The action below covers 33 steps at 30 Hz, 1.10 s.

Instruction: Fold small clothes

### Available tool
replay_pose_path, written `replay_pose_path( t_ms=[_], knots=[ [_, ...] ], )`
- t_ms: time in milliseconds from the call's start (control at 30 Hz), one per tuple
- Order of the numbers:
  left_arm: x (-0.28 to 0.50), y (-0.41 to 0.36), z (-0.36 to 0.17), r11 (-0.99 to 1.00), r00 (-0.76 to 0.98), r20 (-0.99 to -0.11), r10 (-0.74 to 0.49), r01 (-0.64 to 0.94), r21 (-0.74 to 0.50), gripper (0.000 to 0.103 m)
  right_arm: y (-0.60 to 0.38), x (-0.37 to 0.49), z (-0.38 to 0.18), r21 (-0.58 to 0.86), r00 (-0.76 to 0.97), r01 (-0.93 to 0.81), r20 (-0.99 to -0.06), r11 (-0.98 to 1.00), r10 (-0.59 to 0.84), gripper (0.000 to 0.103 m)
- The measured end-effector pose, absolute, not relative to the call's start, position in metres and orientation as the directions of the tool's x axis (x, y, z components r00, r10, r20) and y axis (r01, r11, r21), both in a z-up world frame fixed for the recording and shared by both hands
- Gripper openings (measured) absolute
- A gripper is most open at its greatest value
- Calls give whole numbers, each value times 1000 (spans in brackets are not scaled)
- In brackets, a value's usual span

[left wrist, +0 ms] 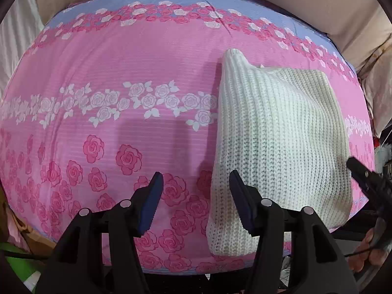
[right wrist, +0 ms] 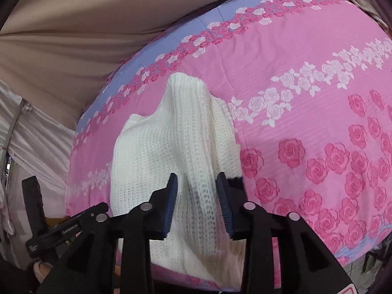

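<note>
Left claw (left wrist: 196,188): spread wide and pinching nothing; it hangs low over the near part of the quilt, the left finger above bare pink roses, the right finger (left wrist: 241,203) over the sweater's left edge.
Quilt (left wrist: 122,61): pink with rose bands and a blue border; it lies flat ahead of both claws and carries the sweater.
Sweater (left wrist: 281,134): white ribbed knit, just ahead and to the right of the left claw, and straight ahead of and under the right claw. From the left view it looks like a narrow panel with straight sides, one corner peaked at the far end.
Right claw (right wrist: 197,191): spread, though less widely, with a raised ridge of knit between the fingers; the pads do not seem to press it, so I judge it grips nothing.
Done so far: the sweater appears already folded lengthwise into a compact strip, its sleeves out of sight.
Left to do: probably a crosswise fold, far end toward near end, then flattening the ridge and the peaked corner; whether other clothes wait cannot be told.
</note>
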<state>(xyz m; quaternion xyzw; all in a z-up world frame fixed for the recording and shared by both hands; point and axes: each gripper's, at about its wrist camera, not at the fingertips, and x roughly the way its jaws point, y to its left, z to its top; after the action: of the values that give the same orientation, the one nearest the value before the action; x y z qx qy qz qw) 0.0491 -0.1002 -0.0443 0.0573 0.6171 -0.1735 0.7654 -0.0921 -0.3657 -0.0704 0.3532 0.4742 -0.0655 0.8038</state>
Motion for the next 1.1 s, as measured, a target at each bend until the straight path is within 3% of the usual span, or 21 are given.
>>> replay_pose_path(
  t_ms=[167, 200, 333, 400, 433, 467, 500, 633, 733, 833, 900, 967, 1033, 1100],
  knots=[
    [40, -101, -35, 926, 174, -964, -200, 354, -129, 57, -355, -125, -92, 542, 488, 467, -817, 699, 307, 47],
    [38, -101, -33, 922, 154, -965, -211, 359, -144, 62, -351, -127, -97, 526, 472, 469, -828, 709, 302, 47],
    [25, -99, -37, 881, -15, -943, -334, 351, -317, 69, -342, -131, -104, 534, 466, 485, -828, 693, 312, 41],
    [24, -100, -51, 872, -85, -932, -353, 331, -361, 66, -338, -129, -99, 520, 467, 468, -832, 715, 299, 17],
    [25, -101, -61, 870, -122, -925, -359, 315, -379, 60, -336, -127, -97, 518, 467, 460, -832, 721, 301, 14],
    [27, -102, -72, 867, -160, -917, -367, 298, -399, 33, -336, -126, -93, 519, 471, 456, -830, 723, 299, 12],
    [27, -102, -78, 871, -178, -915, -362, 286, -400, 18, -335, -126, -86, 528, 485, 446, -821, 723, 301, 11],
    [25, -94, -47, 871, -56, -931, -361, 336, -358, 8, -328, -132, -35, 645, 600, 357, -713, 676, 363, 11],
    [27, -91, -55, 894, -22, -963, -270, 365, -259, 8, -320, -132, -53, 598, 543, 366, -760, 713, 358, 11],
    [30, -88, -91, 923, -53, -988, -145, 352, -154, 8, -319, -137, -129, 470, 348, 460, -876, 753, 334, 11],
    [28, -82, -89, 925, -90, -976, -198, 312, -216, 9, -330, -146, -124, 546, 409, 492, -832, 678, 374, 13],
    [26, -83, -68, 912, -55, -964, -259, 314, -263, 10, -333, -145, -105, 529, 429, 476, -837, 702, 340, 20],
    [27, -93, -49, 892, -29, -953, -303, 342, -294, 17, -335, -142, -94, 512, 433, 465, -843, 722, 318, 23],
    [29, -106, -39, 878, -12, -943, -332, 363, -313, 37, -338, -137, -83, 489, 444, 472, -850, 733, 282, 37]
  ],
)
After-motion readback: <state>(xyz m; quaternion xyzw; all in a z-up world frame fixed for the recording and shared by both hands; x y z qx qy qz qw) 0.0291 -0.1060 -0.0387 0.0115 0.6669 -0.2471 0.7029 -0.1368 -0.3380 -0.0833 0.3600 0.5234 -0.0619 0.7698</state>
